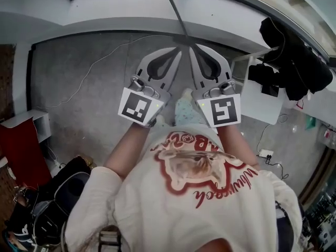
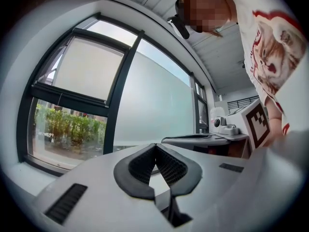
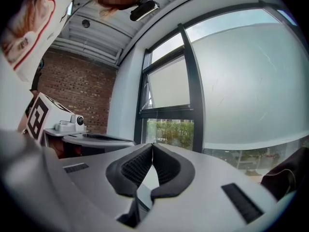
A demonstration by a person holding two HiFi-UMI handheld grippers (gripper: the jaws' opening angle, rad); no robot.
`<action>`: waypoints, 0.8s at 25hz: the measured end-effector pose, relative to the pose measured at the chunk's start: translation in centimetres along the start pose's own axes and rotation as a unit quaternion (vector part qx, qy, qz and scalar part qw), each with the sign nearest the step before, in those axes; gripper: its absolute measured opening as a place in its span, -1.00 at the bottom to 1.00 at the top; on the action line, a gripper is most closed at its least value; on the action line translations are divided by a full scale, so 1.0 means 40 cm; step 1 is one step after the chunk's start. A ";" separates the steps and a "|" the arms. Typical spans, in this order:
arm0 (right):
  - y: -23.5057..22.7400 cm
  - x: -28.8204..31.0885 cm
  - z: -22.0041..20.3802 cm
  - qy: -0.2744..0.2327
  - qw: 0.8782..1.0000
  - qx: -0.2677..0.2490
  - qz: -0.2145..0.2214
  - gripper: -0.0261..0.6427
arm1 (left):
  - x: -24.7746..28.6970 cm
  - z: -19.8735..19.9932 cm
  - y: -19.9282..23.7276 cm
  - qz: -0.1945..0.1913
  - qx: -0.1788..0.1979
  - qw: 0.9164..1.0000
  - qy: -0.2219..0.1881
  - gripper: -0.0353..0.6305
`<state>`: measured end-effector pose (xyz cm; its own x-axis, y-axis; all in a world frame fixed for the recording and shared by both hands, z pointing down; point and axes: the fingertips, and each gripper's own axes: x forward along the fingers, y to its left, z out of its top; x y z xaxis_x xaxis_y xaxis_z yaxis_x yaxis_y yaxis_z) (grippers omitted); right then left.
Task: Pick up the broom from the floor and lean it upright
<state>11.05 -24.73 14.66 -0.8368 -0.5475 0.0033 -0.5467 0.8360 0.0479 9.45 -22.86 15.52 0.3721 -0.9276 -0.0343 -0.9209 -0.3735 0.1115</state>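
Note:
In the head view my left gripper point(image 1: 176, 51) and right gripper point(image 1: 192, 48) are held side by side at chest height, tips nearly touching and aimed at the window wall. Both are shut with nothing in them. The left gripper view shows its black pads point(image 2: 166, 166) meeting at the left gripper's tip point(image 2: 154, 145), and the right gripper point(image 3: 153, 145) looks the same. A thin dark rod point(image 1: 174, 9) runs from just beyond the tips to the top edge, and it may be the broom's handle. I see no broom head in any view.
A big dark-framed window point(image 2: 120, 81) faces both grippers. A white table point(image 1: 260, 96) with a black garment point(image 1: 294, 56) stands at the right. A black bag point(image 1: 58, 203) and a red cabinet point(image 1: 21, 151) are at the left. A thin cable point(image 1: 100, 62) crosses the grey floor.

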 end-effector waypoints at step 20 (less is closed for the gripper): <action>0.424 -0.352 0.082 -0.011 1.000 0.004 -0.028 -0.85 | -0.457 0.043 -0.265 -0.044 0.010 0.999 -0.008 -0.83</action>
<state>13.45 -2.71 12.16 -0.8057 -0.5919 -0.0212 -0.5922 0.8048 0.0394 12.21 -1.97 13.27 0.4501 -0.8910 -0.0597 -0.8867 -0.4539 0.0883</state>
